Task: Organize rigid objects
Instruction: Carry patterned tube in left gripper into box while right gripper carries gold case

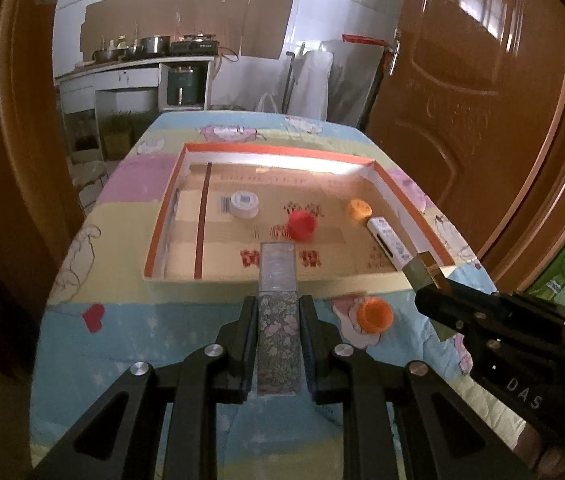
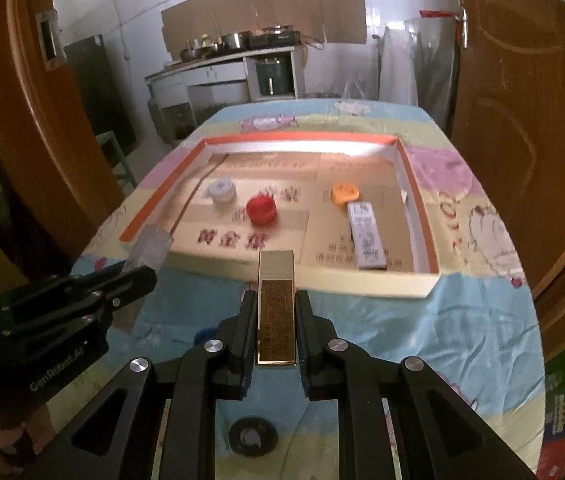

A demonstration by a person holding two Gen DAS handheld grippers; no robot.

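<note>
My left gripper is shut on a tall floral box with a clear top, held above the tablecloth just short of the tray's front wall. My right gripper is shut on a slim gold box, also just before the tray. Each gripper shows in the other's view: the right gripper at the right with the gold box, the left gripper at the left with the clear-topped box. The shallow orange-rimmed tray holds a white round lid, a red cap, an orange piece and a white flat box.
An orange cap lies on the patterned tablecloth before the tray. A black tape roll lies near the table's front edge. Brown doors stand on both sides. A kitchen counter is far behind.
</note>
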